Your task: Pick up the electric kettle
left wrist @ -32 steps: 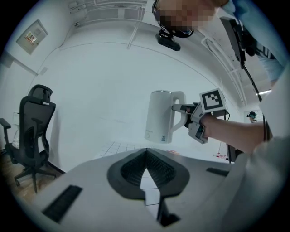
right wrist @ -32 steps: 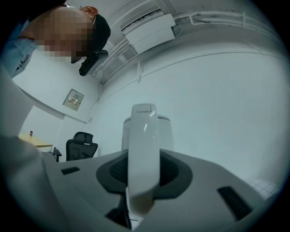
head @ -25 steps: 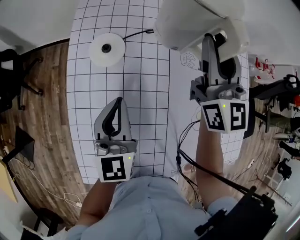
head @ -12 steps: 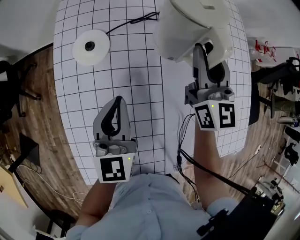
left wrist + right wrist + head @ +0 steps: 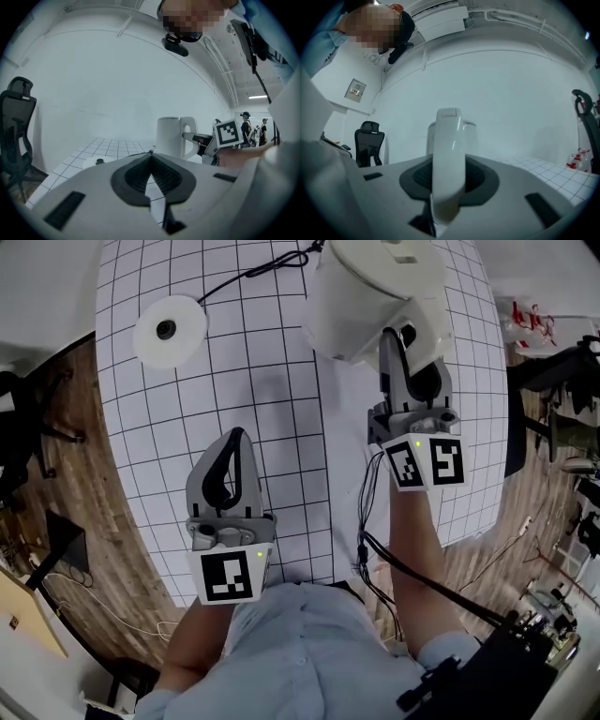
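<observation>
The white electric kettle (image 5: 370,296) is at the far right of the gridded table (image 5: 262,409). My right gripper (image 5: 408,341) is shut on its handle (image 5: 429,329). In the right gripper view the handle (image 5: 449,136) runs upright between the jaws of the right gripper (image 5: 449,164), with the kettle body (image 5: 471,133) behind it. My left gripper (image 5: 236,442) hovers over the near middle of the table, shut with nothing in it. The left gripper view shows the left gripper (image 5: 150,159) with its tips together, and the kettle (image 5: 169,136) beyond; the kettle's bottom is hidden.
The round white kettle base (image 5: 169,330) lies at the far left of the table, and its black cord (image 5: 267,270) runs toward the kettle. Wooden floor (image 5: 56,446) lies beyond the left table edge. A black office chair (image 5: 16,122) stands at the left.
My right gripper has come down with the kettle handle held in it, and the kettle now looks smaller and lower in the head view. The left gripper has barely shifted.
</observation>
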Tool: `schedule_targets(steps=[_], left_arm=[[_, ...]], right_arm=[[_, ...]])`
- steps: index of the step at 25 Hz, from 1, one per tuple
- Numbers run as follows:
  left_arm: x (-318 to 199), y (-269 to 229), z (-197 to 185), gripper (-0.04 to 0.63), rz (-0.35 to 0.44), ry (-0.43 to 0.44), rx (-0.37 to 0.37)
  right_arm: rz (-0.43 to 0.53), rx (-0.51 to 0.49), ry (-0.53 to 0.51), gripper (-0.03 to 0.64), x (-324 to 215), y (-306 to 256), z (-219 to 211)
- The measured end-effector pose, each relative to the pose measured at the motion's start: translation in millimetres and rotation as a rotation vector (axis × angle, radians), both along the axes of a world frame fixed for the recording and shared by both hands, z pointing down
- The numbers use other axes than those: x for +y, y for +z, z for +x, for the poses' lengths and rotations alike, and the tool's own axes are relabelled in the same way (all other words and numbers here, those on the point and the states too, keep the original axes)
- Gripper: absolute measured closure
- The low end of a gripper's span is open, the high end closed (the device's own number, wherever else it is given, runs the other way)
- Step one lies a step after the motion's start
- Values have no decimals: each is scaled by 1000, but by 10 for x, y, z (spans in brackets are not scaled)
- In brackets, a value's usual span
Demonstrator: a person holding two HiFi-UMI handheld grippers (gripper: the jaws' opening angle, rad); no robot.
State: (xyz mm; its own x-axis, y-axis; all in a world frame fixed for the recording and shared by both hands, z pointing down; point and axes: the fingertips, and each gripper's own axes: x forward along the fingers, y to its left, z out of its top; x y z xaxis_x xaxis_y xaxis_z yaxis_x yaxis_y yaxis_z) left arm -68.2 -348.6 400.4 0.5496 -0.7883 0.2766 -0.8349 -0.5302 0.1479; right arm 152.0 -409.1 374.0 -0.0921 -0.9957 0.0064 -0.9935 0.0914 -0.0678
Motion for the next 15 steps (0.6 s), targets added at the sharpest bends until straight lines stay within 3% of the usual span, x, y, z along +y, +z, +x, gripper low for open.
schedule_targets(steps=[9, 13, 15], left_arm=[[59, -78, 36, 595, 16, 10, 3], [94, -163, 48, 595, 81, 36, -13], [139, -172, 50, 595, 77, 36, -12]], right_arm=[[-6, -10, -1, 509, 222, 191, 39], [8, -14, 0, 509, 278, 240, 25], [15, -7, 3, 509, 279, 241, 25]])
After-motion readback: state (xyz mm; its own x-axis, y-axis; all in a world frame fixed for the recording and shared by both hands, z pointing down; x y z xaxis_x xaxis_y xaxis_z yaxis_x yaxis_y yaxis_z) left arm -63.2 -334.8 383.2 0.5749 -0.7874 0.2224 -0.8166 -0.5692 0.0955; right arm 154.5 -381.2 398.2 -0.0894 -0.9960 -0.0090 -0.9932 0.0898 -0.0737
